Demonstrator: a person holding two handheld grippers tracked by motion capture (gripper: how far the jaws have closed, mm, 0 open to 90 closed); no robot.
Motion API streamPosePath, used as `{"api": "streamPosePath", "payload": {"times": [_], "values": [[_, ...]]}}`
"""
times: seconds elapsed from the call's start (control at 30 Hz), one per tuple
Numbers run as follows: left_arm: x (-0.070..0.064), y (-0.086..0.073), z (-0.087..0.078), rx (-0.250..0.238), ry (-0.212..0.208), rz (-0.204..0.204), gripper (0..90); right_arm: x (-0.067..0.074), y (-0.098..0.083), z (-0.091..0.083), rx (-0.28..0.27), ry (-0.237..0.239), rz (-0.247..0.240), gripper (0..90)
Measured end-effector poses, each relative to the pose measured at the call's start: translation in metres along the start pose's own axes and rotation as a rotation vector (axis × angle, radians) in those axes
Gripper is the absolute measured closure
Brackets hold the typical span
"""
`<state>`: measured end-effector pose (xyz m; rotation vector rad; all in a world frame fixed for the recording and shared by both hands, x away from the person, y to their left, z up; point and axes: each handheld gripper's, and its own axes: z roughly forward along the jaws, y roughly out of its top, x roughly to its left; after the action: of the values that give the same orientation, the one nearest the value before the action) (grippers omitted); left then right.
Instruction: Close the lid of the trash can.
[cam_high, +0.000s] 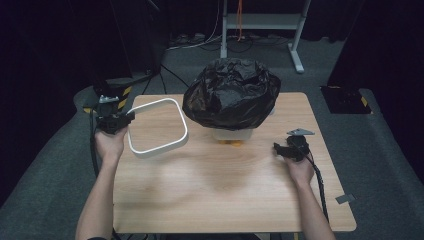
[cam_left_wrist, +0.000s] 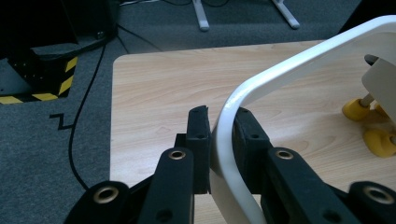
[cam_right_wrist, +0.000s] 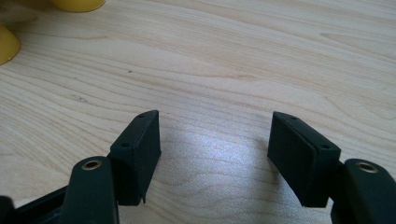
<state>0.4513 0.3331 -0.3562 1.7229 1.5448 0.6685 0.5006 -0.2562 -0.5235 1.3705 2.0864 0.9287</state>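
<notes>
Left claw (cam_high: 129, 116): clamped on white ring (cam_high: 157, 126), lifted beside black bag (cam_high: 231, 92).
Right claw (cam_right_wrist: 212, 151): wide, empty.
Left: placing ring.

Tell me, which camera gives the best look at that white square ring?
The high view: the whole white ring shows there, a rounded square gripped at its left edge by the left gripper. The left gripper view shows one curved stretch clamped between the jaws. The right gripper view looks at the table.

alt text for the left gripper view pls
The left claw is shut on the edge of a white rounded-square ring, held above a light wooden table. Yellow feet of a white bin show at right.
</notes>
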Motion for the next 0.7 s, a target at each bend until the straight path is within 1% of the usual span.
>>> {"api": "streamPosePath", "payload": {"times": [0.13, 0.23, 0.4, 0.57, 0.63, 0.7], "values": [[0.002, 0.001, -0.004, 0.0, 0.002, -0.003, 78.3, 0.0, 0.0, 0.0, 0.0, 0.0, 0.0, 34.3], [0.001, 0.006, -0.006, -0.007, -0.009, -0.009, 78.3, 0.0, 0.0, 0.0, 0.001, -0.002, -0.002, 34.3], [-0.003, 0.015, -0.008, -0.014, -0.01, 0.01, 78.3, 0.0, 0.0, 0.0, 0.001, 0.0, -0.002, 34.2], [0.003, 0.027, -0.01, -0.026, -0.028, -0.023, 78.4, 0.0, 0.0, 0.0, 0.002, -0.001, -0.001, 34.2], [0.001, 0.032, -0.011, -0.029, -0.033, -0.025, 78.4, 0.0, 0.0, 0.0, 0.001, 0.0, -0.001, 34.2], [-0.002, 0.037, -0.012, -0.032, -0.032, -0.011, 78.5, 0.0, 0.0, 0.0, 0.0, -0.001, 0.0, 34.2]]}}
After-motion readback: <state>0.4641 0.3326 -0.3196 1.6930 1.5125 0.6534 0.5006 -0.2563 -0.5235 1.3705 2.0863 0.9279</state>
